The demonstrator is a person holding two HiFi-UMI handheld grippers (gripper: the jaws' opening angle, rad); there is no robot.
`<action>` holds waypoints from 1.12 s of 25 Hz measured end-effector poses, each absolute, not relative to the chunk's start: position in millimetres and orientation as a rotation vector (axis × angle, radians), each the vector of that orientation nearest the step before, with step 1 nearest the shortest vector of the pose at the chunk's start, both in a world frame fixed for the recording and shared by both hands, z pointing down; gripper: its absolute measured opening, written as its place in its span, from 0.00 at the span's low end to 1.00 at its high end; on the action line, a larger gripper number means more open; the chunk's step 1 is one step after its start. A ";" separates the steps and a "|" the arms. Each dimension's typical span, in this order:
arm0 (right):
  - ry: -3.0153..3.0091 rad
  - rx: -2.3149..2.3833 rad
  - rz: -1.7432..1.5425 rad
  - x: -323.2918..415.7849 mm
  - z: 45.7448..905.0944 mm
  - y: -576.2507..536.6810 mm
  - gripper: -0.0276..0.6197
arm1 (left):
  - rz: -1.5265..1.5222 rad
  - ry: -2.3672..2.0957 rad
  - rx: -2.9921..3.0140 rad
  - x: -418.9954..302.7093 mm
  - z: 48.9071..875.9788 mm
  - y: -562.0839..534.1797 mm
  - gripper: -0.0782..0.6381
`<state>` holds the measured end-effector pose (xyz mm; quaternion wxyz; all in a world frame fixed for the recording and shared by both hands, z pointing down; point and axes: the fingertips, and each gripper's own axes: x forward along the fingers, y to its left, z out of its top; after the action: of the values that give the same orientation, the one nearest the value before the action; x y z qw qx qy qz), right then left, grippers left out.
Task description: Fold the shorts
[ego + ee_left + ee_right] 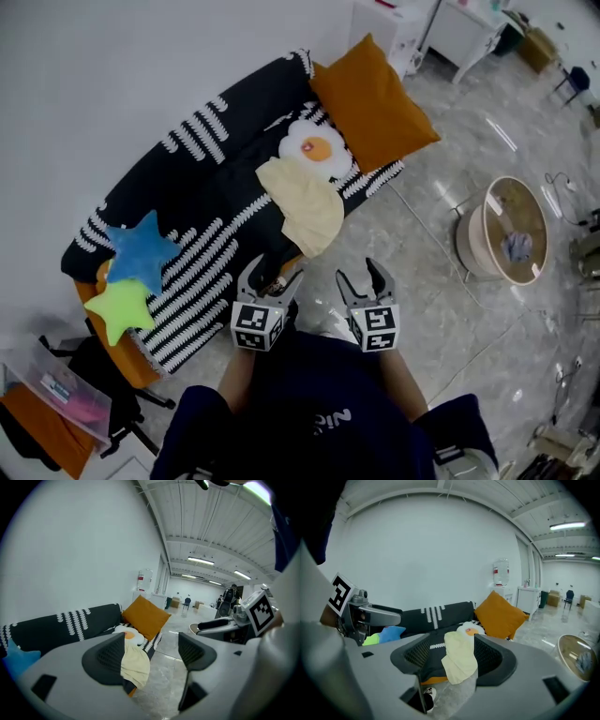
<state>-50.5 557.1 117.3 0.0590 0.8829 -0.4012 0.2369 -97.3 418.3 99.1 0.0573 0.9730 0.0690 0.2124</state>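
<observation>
Pale yellow shorts (305,214) drape over the near edge of the sofa (216,178), just beside an egg cushion (317,150); orange pillow (372,105) right, blue star cushion (141,251) left. Left gripper (273,275) and right gripper (362,274) hover near them, jaws apart, empty. Right, a round basket (473,246) holds grey cloth (517,247).

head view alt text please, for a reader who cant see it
Pale yellow shorts drape over the front edge of a black sofa with white stripes, unfolded. A person facing it holds the left gripper and right gripper short of the shorts, both open and empty.
</observation>
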 end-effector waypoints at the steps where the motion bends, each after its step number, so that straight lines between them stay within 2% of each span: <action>1: -1.186 2.686 0.727 -41.3 118.0 550.9 0.48 | 0.651 0.234 2.950 -86.4 99.8 409.6 0.61; 8: -1.104 2.705 0.801 1.4 125.4 495.7 0.47 | 0.703 0.408 2.955 -22.7 101.7 352.4 0.61; 20: -1.019 2.740 0.855 52.8 136.0 427.9 0.46 | 0.830 0.562 2.901 36.5 130.7 272.3 0.60; 28: -1.064 2.749 0.905 98.7 145.6 430.2 0.39 | 0.921 0.632 2.901 82.5 152.0 259.2 0.60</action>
<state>98.7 430.2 145.6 0.0292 0.8912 -0.3448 0.2933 82.5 259.2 152.0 0.0164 0.9331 0.2033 0.2961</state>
